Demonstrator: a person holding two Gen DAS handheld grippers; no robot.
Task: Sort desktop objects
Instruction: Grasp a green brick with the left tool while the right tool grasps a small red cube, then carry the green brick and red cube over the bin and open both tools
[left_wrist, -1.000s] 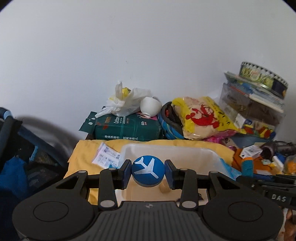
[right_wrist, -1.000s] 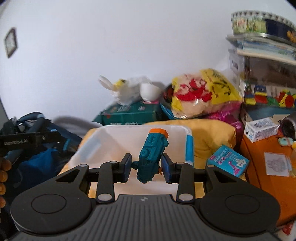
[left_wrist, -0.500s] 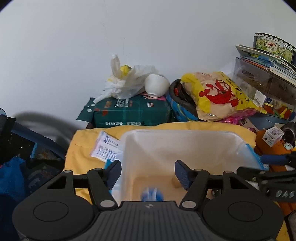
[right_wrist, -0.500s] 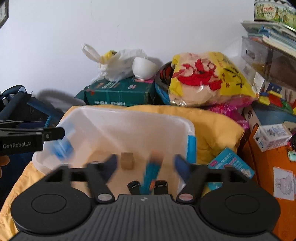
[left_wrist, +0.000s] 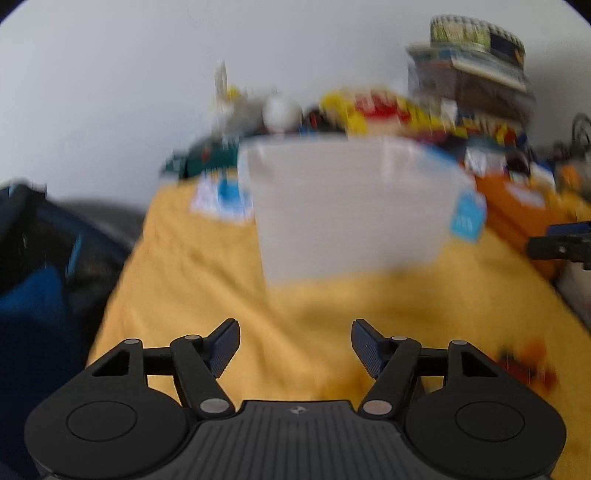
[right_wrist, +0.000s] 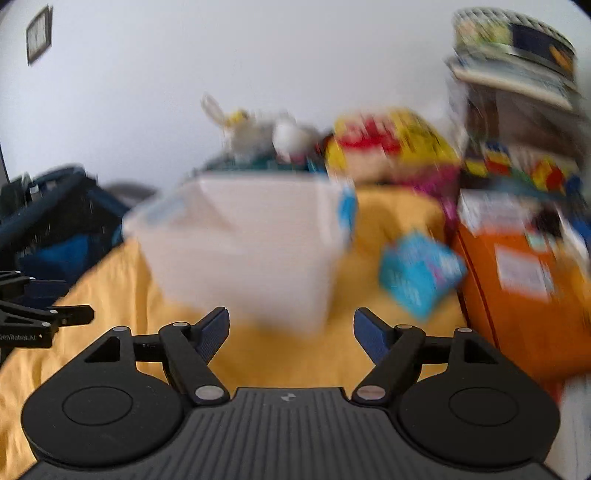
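Both views motion-blurred. Landmark: translucent white bin (left_wrist: 351, 206) standing on the yellow cloth (left_wrist: 207, 280).

Left gripper (left_wrist: 295, 345): jaws spread wide, nothing between them, over bare cloth on the near side of the bin. Right gripper (right_wrist: 291, 334): jaws likewise spread and empty, just short of the bin's near wall.

Bin contents cannot be made out through the blur. Blue box (right_wrist: 417, 275) lies on the cloth to the right of the bin; orange surface (right_wrist: 517, 302) further right. Yellow-and-red bag (right_wrist: 388, 147) behind the bin, against the wall.
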